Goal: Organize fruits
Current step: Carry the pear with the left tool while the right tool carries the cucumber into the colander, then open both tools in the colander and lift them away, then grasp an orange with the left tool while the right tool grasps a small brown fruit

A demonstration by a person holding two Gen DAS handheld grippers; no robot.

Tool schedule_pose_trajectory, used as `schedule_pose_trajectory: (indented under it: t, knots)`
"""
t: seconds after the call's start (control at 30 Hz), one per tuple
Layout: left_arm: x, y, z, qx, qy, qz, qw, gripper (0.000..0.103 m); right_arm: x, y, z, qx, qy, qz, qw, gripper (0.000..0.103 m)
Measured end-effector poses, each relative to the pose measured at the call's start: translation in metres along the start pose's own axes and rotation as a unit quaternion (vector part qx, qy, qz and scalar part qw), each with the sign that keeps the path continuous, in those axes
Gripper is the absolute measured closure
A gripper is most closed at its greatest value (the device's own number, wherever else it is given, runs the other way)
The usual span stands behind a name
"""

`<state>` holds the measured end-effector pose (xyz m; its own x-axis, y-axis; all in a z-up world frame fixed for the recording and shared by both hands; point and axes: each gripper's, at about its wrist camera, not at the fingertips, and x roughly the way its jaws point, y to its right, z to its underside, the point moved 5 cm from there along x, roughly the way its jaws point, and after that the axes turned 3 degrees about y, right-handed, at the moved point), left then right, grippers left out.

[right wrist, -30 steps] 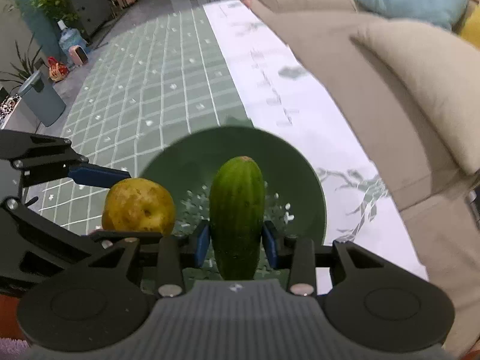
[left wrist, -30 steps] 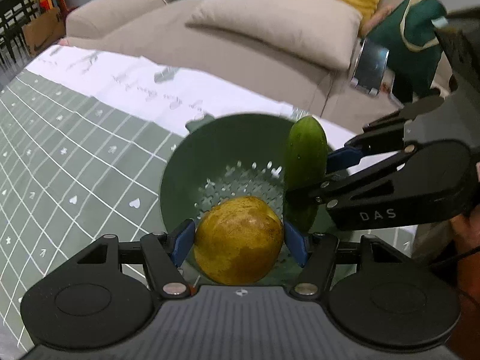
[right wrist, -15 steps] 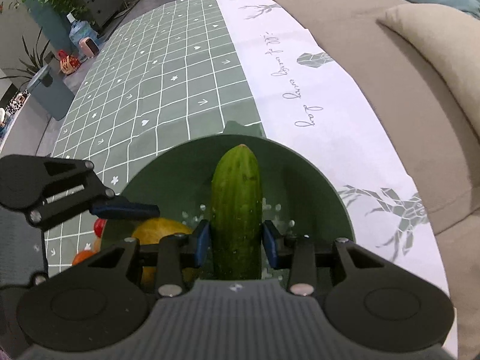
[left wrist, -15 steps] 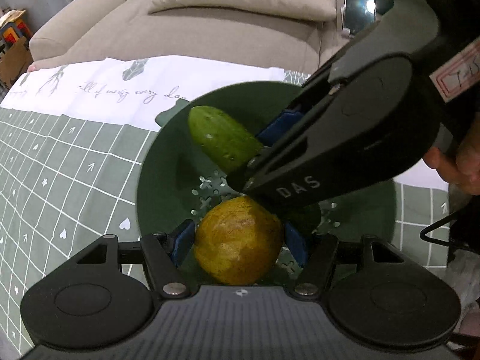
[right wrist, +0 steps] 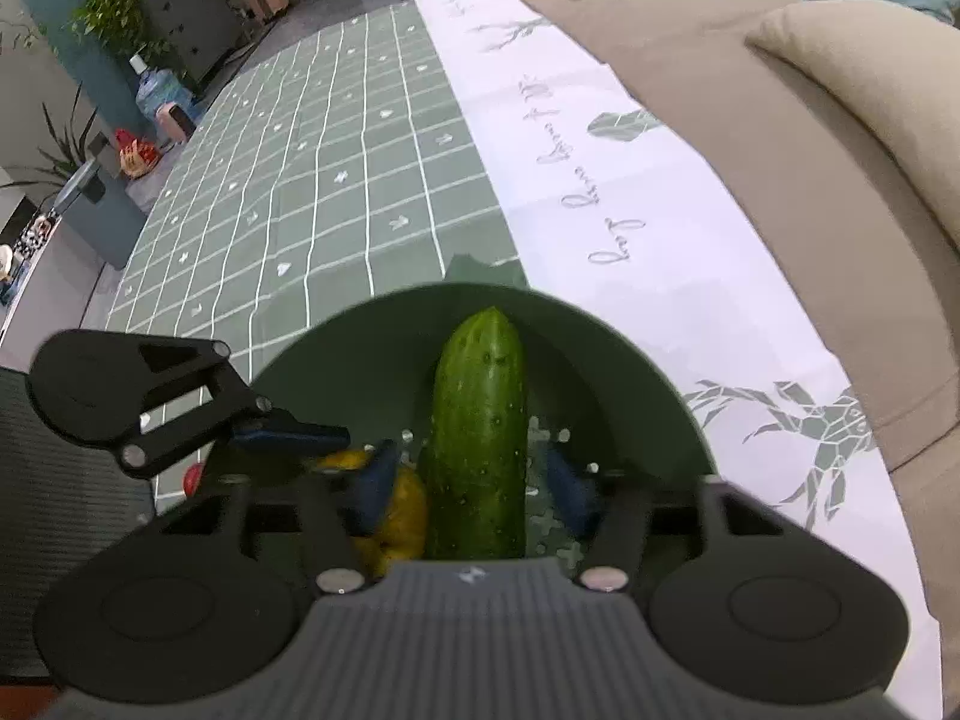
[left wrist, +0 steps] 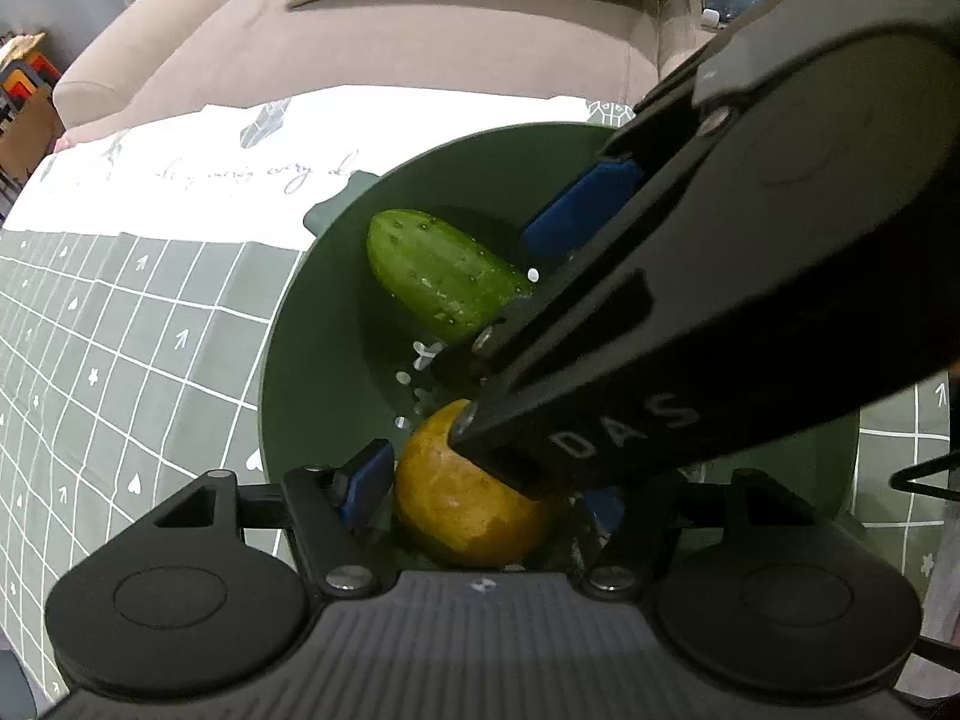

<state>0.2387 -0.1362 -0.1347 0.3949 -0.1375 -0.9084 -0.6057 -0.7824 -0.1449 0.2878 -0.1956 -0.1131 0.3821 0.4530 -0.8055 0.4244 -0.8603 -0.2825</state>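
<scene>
A dark green colander bowl (left wrist: pixel 312 360) sits on the checked tablecloth; it also shows in the right wrist view (right wrist: pixel 630 372). A yellow-brown round fruit (left wrist: pixel 468 504) lies in it between the fingers of my left gripper (left wrist: pixel 486 492), whose pads stand slightly apart from it. A green cucumber (right wrist: pixel 480 432) lies in the bowl between the fingers of my right gripper (right wrist: pixel 474 480), with gaps on both sides. The cucumber (left wrist: pixel 438 276) and the right gripper's body (left wrist: pixel 750 276) cross over the left wrist view. The yellow fruit (right wrist: pixel 396 516) shows beside the cucumber.
A green checked tablecloth (right wrist: pixel 336 168) with a white printed border (right wrist: pixel 600 192) covers the table. A beige sofa (left wrist: pixel 420 42) with cushions runs along the table's far edge. A small red fruit (right wrist: pixel 192 477) lies on the cloth left of the bowl.
Both grippers have gone down into the bowl. The right jaws have spread off the cucumber and the left jaws have spread off the yellow fruit, both now lying in the bowl.
</scene>
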Motion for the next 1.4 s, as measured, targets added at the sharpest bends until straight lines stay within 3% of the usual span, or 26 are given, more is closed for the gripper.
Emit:
schedule_pose_trajectory:
  t: [0.2, 0.4, 0.5, 0.73, 1.0, 1.13, 1.3, 1.4]
  knots:
    - [-0.013, 0.006, 0.003, 0.006, 0.014, -0.018, 0.9997, 0.019, -0.019, -0.002, 0.000, -0.019, 0.003, 0.040, 0.999, 0.032]
    - [-0.064, 0.006, 0.008, -0.010, 0.061, -0.019, 0.9979, 0.017, -0.052, 0.002, 0.004, 0.007, 0.024, 0.052, 0.998, 0.030]
    - [-0.092, 0.000, 0.020, -0.037, 0.080, -0.023, 0.9958, 0.017, -0.073, -0.005, 0.004, 0.007, 0.047, 0.065, 0.997, 0.019]
    - [-0.150, -0.015, 0.062, -0.135, 0.121, -0.049, 0.9823, 0.020, -0.116, -0.041, 0.033, -0.002, 0.110, 0.100, 0.989, 0.019]
    - [-0.187, -0.024, 0.114, -0.215, 0.146, -0.060, 0.9638, 0.023, -0.139, -0.075, 0.095, 0.053, 0.159, 0.112, 0.980, 0.019]
    - [-0.187, -0.021, 0.140, -0.245, 0.143, -0.045, 0.9577, 0.026, -0.141, -0.090, 0.128, 0.056, 0.161, 0.110, 0.979, 0.026]
    - [-0.167, -0.006, 0.163, -0.286, 0.126, -0.019, 0.9496, 0.032, -0.129, -0.112, 0.157, 0.012, 0.150, 0.112, 0.982, 0.037]
    - [-0.154, 0.004, 0.171, -0.304, 0.114, -0.004, 0.9459, 0.036, -0.114, -0.120, 0.169, 0.002, 0.127, 0.089, 0.988, 0.050]
